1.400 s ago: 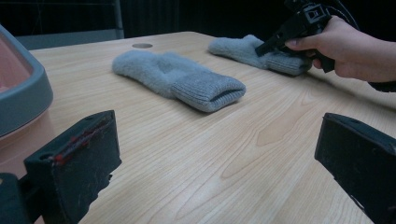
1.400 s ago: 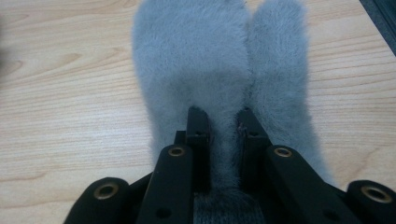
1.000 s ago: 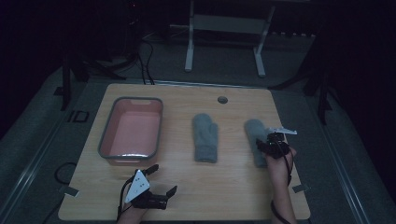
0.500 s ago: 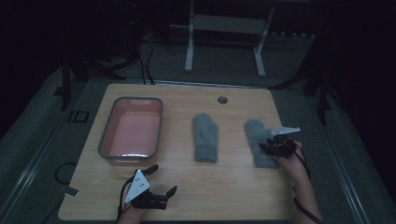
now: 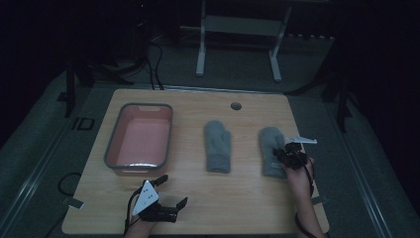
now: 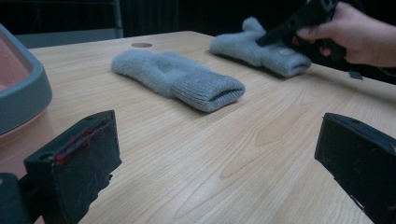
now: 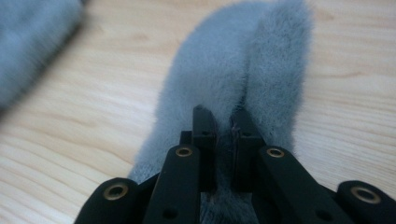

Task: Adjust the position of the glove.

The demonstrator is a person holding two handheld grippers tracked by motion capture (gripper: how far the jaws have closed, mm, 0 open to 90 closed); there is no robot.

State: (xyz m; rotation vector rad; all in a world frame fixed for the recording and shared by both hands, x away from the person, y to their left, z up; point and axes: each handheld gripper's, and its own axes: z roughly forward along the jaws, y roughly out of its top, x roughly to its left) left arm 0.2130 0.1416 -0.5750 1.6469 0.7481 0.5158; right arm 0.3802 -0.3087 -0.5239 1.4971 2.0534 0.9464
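Dim room, grey floor (image 5: 44, 148), white stand (image 5: 237, 34) behind wooden table (image 5: 237, 208).

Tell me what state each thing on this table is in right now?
Right gripper: shut on the right mitten.
Right mitten: flat, pinched near its cuff.
Left gripper: open, holding nothing.
Middle mitten: flat, untouched.
Pink tub: upright, looks empty.

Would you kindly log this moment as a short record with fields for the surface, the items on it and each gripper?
surface: wooden table
right mitten: grey, flat on the table, cuff toward the person
left mitten: grey, lying free at mid-table
tub: pink with grey rim, at the table's left
right gripper: jaws just closed, pinching the right mitten's fabric near the cuff
left gripper: jaws wide apart, nothing between them, at the near edge
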